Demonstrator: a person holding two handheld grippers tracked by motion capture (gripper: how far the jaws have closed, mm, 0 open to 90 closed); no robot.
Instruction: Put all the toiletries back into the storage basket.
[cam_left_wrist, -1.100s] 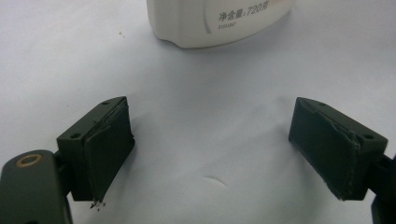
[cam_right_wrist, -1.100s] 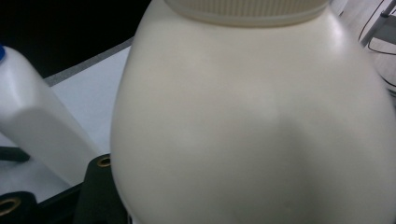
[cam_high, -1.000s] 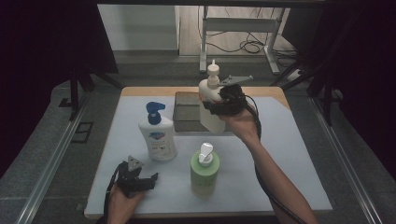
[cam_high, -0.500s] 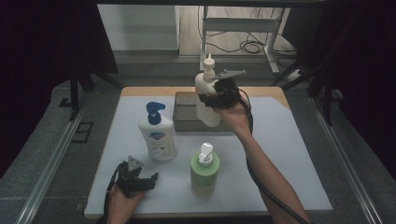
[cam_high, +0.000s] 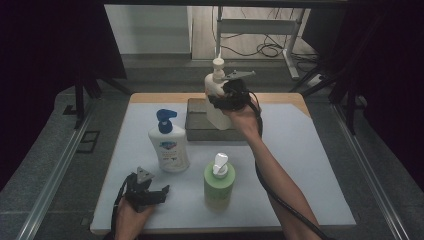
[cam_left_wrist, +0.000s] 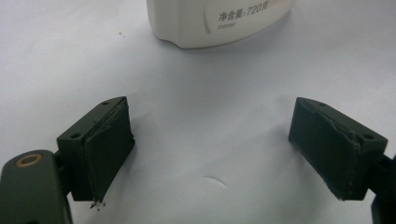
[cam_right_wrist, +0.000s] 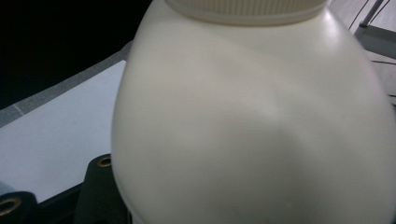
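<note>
Right gripper (cam_high: 226, 97), upper centre of the high view, pinches a smooth cream pump bottle (cam_high: 217, 102) held above a dark rectangular tray (cam_high: 196, 126). In its own view the bottle's rounded body hides the jaws. Left gripper (cam_high: 150, 192), lower left, rests with matte black pads spread, nothing between, on the pale mat (cam_high: 300, 165).

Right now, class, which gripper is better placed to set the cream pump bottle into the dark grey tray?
Right gripper: it grips the cream pump bottle above the dark grey tray.
</note>
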